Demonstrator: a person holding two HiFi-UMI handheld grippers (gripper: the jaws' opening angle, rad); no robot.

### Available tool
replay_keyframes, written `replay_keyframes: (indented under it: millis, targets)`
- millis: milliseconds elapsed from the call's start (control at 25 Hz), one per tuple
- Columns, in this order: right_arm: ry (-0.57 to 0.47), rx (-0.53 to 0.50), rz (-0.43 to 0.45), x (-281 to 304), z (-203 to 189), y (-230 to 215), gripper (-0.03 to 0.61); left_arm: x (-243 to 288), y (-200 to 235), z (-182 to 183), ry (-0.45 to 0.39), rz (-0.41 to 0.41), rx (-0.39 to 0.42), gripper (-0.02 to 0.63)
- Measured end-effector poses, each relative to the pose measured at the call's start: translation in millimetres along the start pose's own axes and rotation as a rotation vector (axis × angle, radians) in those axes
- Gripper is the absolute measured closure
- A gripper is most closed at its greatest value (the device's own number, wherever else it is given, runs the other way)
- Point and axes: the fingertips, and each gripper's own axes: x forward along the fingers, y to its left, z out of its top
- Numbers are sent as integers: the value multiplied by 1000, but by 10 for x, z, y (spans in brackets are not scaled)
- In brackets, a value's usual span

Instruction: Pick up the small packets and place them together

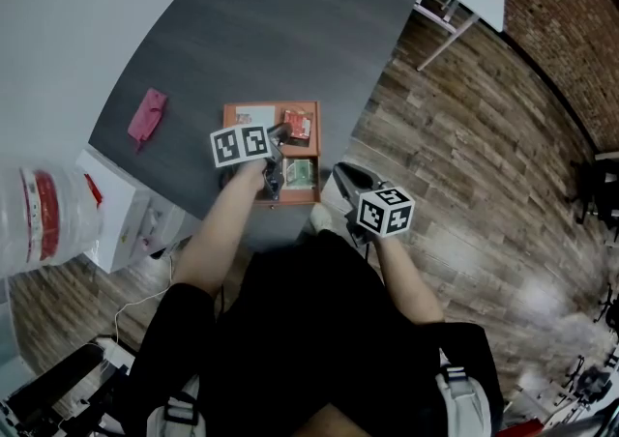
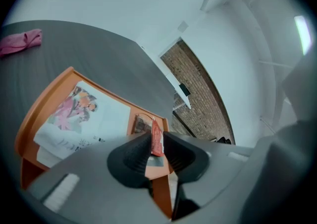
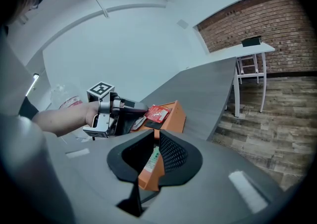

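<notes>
Person's dark clothing (image 1: 319, 329) fills the bottom of the head view, both bare forearms reaching up toward the orange tray (image 1: 272, 105).

Right gripper (image 3: 156, 136): jaws nearly together, clamped on the tray's near-right wall. Orange fills the gap. Green-and-white packet (image 1: 300, 173) lies in the compartment just behind and shows through the slot. Its print is too small to read.

Left gripper (image 2: 157, 139): angled down over the tray's far-right compartment, marker cube up. Jaws a narrow gap apart, with the red packet (image 2: 156, 131) standing on edge between them and leaning on the left pad. Can't tell any real clamping. No legible label on the packet.

Printed sheet (image 2: 94, 114) with a pink floral picture lies in the tray's left compartment. It has dark lettering, too blurred to read.

Tray sits near the corner of the dark grey table (image 1: 271, 29) closest to the person, right wall near the table edge. Pink cloth (image 1: 147, 116) is well apart on the left. Tabletop runs on beyond the tray, and wood floor (image 1: 464, 164) opens to the right. Water jug (image 1: 44, 213) with a red band stands left of the table.
</notes>
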Motion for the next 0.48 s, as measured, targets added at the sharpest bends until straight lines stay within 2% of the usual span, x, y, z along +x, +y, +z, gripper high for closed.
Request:
replay_keyframes:
  millis: [120, 240, 320, 480]
  targets:
    - [-5, 3, 1, -21, -4, -11, 543, -4, -1, -2, 2, 32, 45, 467]
    - [-5, 2, 5, -22, -15, -10, 543, -12, -31, -8, 18, 62, 140, 385]
    - [-5, -1, 10, -25, -15, -3, 543, -27, -72, 12, 14, 82, 214, 356]
    - [-18, -9, 19, -32, 26, 29, 543, -113, -186, 105, -41, 109, 353, 351]
